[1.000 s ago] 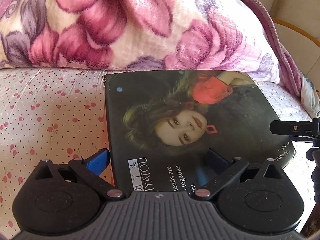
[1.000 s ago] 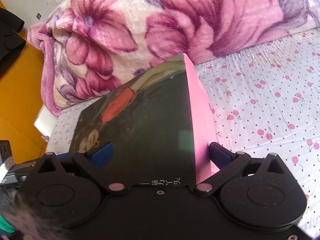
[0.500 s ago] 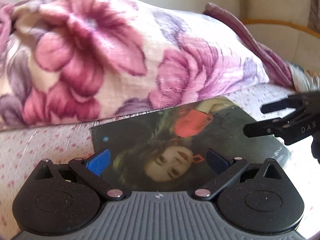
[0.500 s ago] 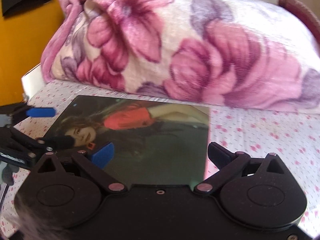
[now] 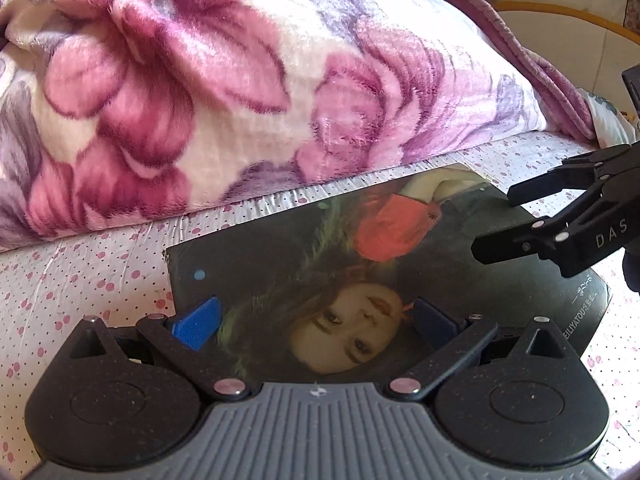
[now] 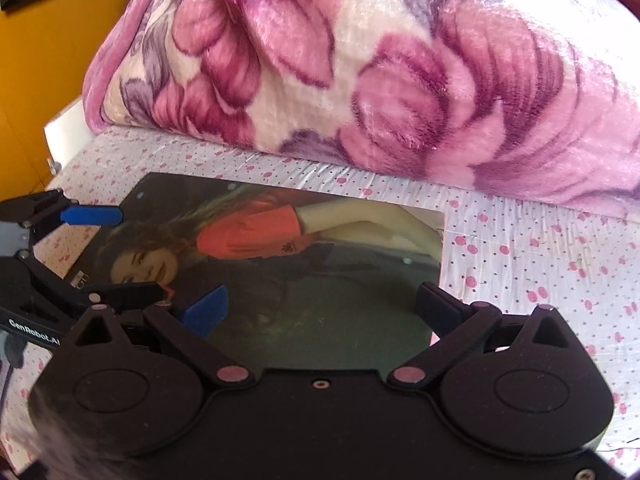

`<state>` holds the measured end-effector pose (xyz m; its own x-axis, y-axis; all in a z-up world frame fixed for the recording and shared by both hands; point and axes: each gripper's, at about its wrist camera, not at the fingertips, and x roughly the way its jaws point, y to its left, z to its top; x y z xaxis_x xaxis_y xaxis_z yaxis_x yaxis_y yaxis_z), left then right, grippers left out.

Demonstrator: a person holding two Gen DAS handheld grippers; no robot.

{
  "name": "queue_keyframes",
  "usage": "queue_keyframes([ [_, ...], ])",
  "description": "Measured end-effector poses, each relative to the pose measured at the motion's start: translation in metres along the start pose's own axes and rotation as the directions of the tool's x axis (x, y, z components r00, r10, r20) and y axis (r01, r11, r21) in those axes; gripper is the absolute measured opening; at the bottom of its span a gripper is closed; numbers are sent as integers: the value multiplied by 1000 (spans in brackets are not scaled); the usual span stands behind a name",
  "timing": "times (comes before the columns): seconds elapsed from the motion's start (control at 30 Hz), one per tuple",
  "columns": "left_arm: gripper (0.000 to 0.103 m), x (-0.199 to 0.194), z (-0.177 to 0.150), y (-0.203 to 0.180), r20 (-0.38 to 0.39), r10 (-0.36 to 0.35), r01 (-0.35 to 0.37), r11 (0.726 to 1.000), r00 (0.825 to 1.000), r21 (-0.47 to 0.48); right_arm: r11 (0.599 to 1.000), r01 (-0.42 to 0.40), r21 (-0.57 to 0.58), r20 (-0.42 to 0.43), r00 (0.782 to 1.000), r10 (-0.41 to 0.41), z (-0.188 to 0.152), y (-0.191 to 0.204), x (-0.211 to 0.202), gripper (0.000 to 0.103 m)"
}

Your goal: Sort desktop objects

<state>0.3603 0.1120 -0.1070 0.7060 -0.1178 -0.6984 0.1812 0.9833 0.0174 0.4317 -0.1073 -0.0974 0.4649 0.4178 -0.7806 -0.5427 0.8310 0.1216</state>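
A dark magazine with a woman in a red top on its cover (image 5: 360, 264) lies flat on the cherry-print bedsheet (image 5: 80, 280). It also shows in the right wrist view (image 6: 280, 264). My left gripper (image 5: 316, 320) is open, its blue-padded fingers spread just above the magazine's near edge. My right gripper (image 6: 320, 308) is open over the magazine's other side. Each gripper shows in the other's view, the right one (image 5: 516, 220) and the left one (image 6: 116, 256), both open and empty.
A thick pink and purple floral blanket (image 5: 240, 80) is bunched along the back of the bed, right behind the magazine; it also shows in the right wrist view (image 6: 400, 60). A yellow wall or board (image 6: 36, 80) stands at the bed's left end.
The magazine, tilted up on one side with its pink underside showing a second ago, now lies flat. Both grippers have pulled back from it and stayed open.
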Motion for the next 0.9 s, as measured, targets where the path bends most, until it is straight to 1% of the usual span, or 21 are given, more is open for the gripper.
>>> queue_keyframes([
  [0.1,103,-10,-2,-2,-23,19,-20,999,1000,-37,999,12,48,-6,1000,-12,-4,3,-13,102],
  [0.17,103,-20,-8,-2,-31,22,-24,998,999,-65,996,23,81,9,1000,-24,-10,4,-27,102],
  [0.27,103,-39,-17,-6,-50,45,-49,996,998,-78,994,78,82,9,997,-79,-18,13,-48,102],
  [0.33,103,-55,-23,-10,-55,58,-63,995,997,-78,990,115,78,14,993,-117,-23,20,-64,102],
  [0.43,103,-84,-29,-18,-56,91,-95,994,994,-62,986,146,75,38,988,-150,-30,31,-93,102],
  [0.63,103,-150,-41,-33,-44,145,-146,989,988,-27,983,158,94,75,983,-165,-48,52,-151,102],
  [0.77,103,-202,-51,-48,0,223,-223,975,975,13,981,160,108,76,983,-169,-67,68,-184,102],
  [0.83,103,-226,-57,-56,23,258,-259,966,966,22,980,166,112,61,983,-173,-77,77,-197,102],
  [0.9,103,-249,-64,-63,34,280,-280,960,959,14,979,172,111,50,983,-178,-87,85,-209,102],
])
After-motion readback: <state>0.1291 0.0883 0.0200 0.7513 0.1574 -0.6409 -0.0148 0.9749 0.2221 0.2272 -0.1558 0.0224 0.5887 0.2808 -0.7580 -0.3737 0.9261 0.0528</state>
